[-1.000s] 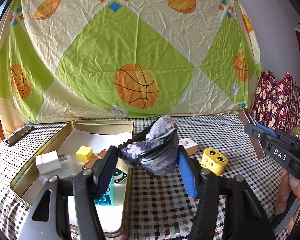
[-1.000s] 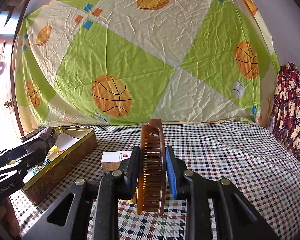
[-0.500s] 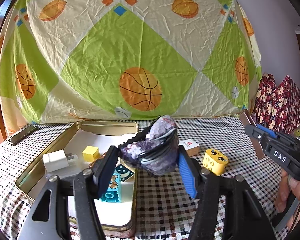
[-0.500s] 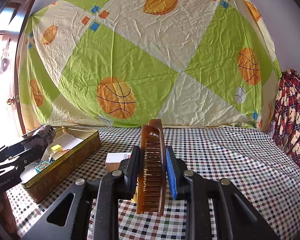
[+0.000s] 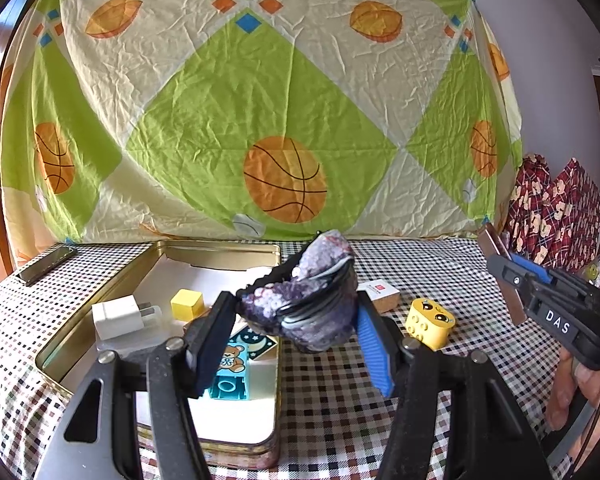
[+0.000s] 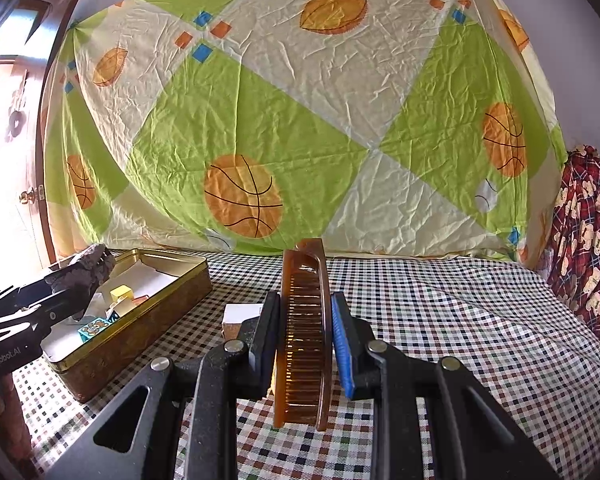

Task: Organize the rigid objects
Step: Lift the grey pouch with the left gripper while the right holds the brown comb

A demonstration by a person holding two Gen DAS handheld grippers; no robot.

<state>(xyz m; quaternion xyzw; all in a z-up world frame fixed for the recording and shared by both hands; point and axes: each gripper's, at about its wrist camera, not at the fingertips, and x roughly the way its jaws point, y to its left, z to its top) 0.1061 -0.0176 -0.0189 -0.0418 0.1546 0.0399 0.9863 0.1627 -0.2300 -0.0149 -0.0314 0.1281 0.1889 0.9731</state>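
My left gripper (image 5: pixel 296 322) is shut on a dark purple, glittery stone (image 5: pixel 304 300), held just above the right rim of a gold tin tray (image 5: pixel 112 292). In the tray lie a white charger (image 5: pixel 118 316), a yellow cube (image 5: pixel 187 303) and a teal bear block (image 5: pixel 236 364). On the cloth to the right sit a small white-and-cork box (image 5: pixel 380 294) and a yellow face block (image 5: pixel 430 322). My right gripper (image 6: pixel 305 332) is shut on an amber comb (image 6: pixel 304 332) that stands on edge. The tray (image 6: pixel 140 320) lies to its left, and the box (image 6: pixel 240 314) just ahead.
A checked tablecloth (image 6: pixel 460 340) covers the table. A basketball-print sheet (image 5: pixel 260 120) hangs behind it. A dark phone (image 5: pixel 46 266) lies at the far left corner. Red patterned fabric (image 5: pixel 552 208) stands at the right edge. A person's hand (image 5: pixel 580 392) holds the right gripper.
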